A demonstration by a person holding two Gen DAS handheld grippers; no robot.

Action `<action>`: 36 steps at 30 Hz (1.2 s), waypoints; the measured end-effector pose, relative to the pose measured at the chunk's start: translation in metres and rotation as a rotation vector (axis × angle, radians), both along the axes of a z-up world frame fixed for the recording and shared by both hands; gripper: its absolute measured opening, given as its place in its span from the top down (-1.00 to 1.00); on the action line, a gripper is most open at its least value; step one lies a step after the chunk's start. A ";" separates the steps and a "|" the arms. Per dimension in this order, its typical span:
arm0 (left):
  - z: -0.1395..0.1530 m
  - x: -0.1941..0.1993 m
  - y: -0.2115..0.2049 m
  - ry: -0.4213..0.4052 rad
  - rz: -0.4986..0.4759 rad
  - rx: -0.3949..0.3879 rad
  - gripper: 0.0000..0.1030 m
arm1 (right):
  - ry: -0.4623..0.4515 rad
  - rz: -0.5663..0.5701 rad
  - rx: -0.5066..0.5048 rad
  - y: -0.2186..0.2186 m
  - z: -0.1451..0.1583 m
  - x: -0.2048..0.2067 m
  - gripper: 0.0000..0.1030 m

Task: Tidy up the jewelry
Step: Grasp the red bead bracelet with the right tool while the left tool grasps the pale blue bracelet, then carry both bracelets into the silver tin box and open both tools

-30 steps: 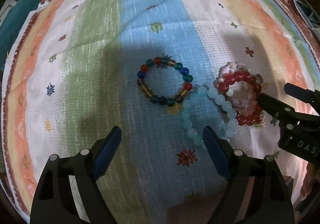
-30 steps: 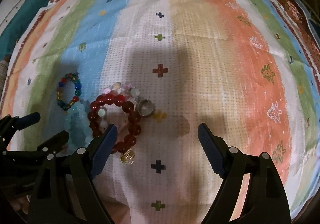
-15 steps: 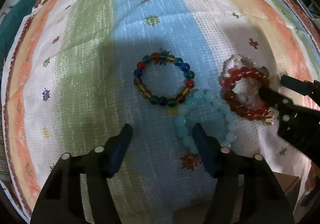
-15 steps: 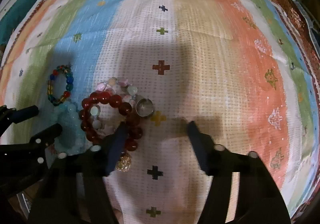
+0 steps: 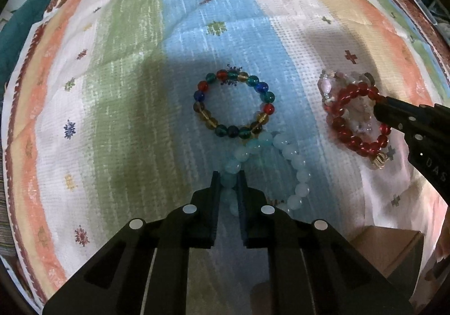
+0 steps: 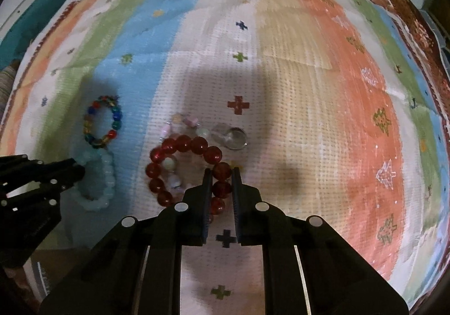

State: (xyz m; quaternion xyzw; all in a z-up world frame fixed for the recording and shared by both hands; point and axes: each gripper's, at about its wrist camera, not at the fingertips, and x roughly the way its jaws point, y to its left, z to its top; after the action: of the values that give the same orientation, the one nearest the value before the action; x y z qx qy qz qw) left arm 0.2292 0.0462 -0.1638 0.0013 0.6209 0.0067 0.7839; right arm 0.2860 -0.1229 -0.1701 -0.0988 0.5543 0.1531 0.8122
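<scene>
Now red bracelet (image 6: 182,171) inside right hand-held gripper (image 6: 220,174).

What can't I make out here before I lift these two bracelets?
- Near beads of the pale blue bracelet: left wrist view, hidden behind the left tongs.
- Gold charm on the red bracelet: right wrist view, covered by the right tongs.
- Pale pink bracelet under it: blurred, partly covered.
- Silver ring: blurred.

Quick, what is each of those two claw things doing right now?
Left hand-held gripper: closed on the pale blue bead bracelet.
Right hand-held gripper: closed on the red bead bracelet.
</scene>
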 end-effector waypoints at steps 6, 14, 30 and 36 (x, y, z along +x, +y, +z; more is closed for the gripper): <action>0.021 -0.009 0.001 -0.043 0.005 -0.015 0.78 | -0.031 0.028 0.038 0.007 0.020 -0.010 0.72; 0.042 -0.013 -0.001 -0.086 0.013 -0.043 0.78 | -0.063 0.061 0.066 0.014 0.038 -0.026 0.72; 0.076 -0.023 -0.006 -0.172 0.025 -0.083 0.78 | -0.102 0.072 0.114 0.010 0.061 -0.044 0.72; 0.095 -0.032 -0.007 -0.225 0.034 -0.108 0.78 | -0.126 0.070 0.135 0.008 0.072 -0.050 0.72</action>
State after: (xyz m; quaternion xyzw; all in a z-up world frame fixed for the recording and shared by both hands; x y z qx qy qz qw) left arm 0.1968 0.0393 -0.0692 -0.0520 0.5283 -0.0134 0.8474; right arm 0.2357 -0.1150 -0.0978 -0.0725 0.4866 0.2122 0.8444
